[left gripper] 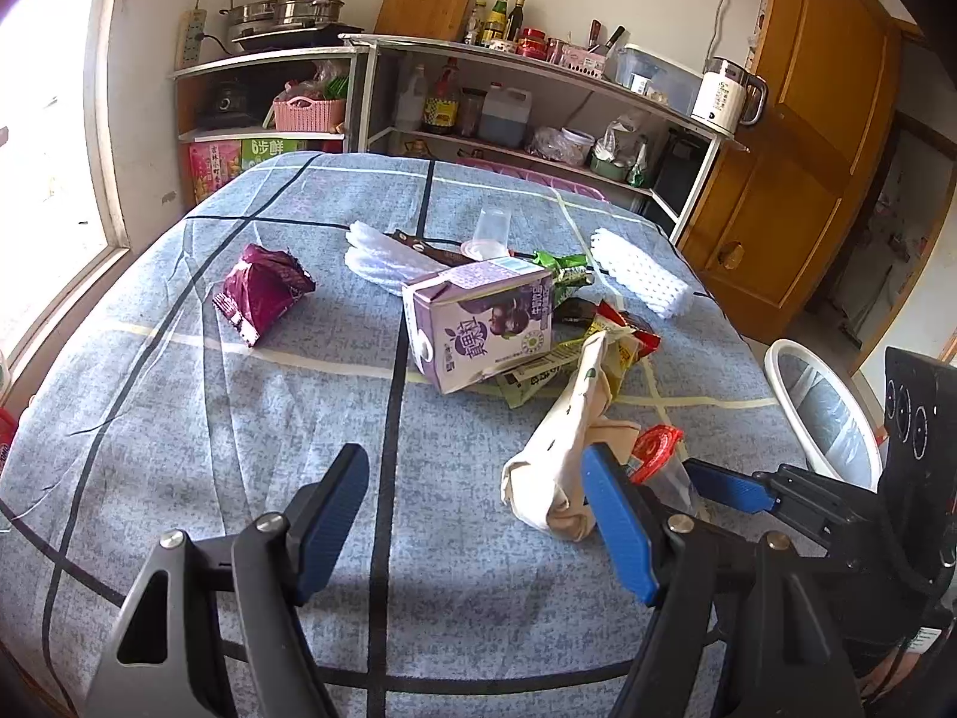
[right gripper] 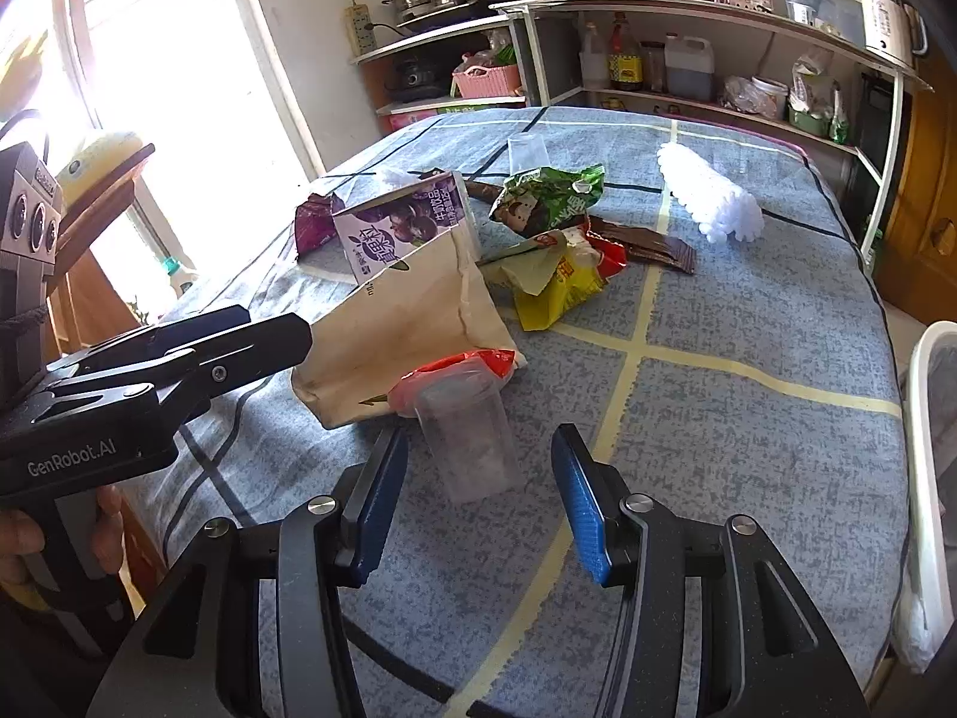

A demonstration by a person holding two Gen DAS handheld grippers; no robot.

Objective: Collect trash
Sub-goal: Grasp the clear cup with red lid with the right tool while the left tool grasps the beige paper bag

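Observation:
A clear plastic cup (right gripper: 469,437) with a red lid (left gripper: 655,446) lies on the blue checked tablecloth (left gripper: 239,419). Its base sits between the fingertips of my right gripper (right gripper: 478,508), which is open with gaps on both sides. A beige paper bag (left gripper: 568,437) lies just left of the cup. My left gripper (left gripper: 472,520) is open over bare cloth, its right finger beside the bag. Further back lie a purple milk carton (left gripper: 478,323), a purple snack wrapper (left gripper: 260,290), green and yellow wrappers (right gripper: 547,197) and white foam nets (left gripper: 640,269).
A white-rimmed round container (left gripper: 825,413) stands off the table's right edge. Shelves (left gripper: 538,72) with bottles, pots and a kettle line the back wall. A wooden door (left gripper: 807,149) is at the right and a bright window (right gripper: 149,60) at the left.

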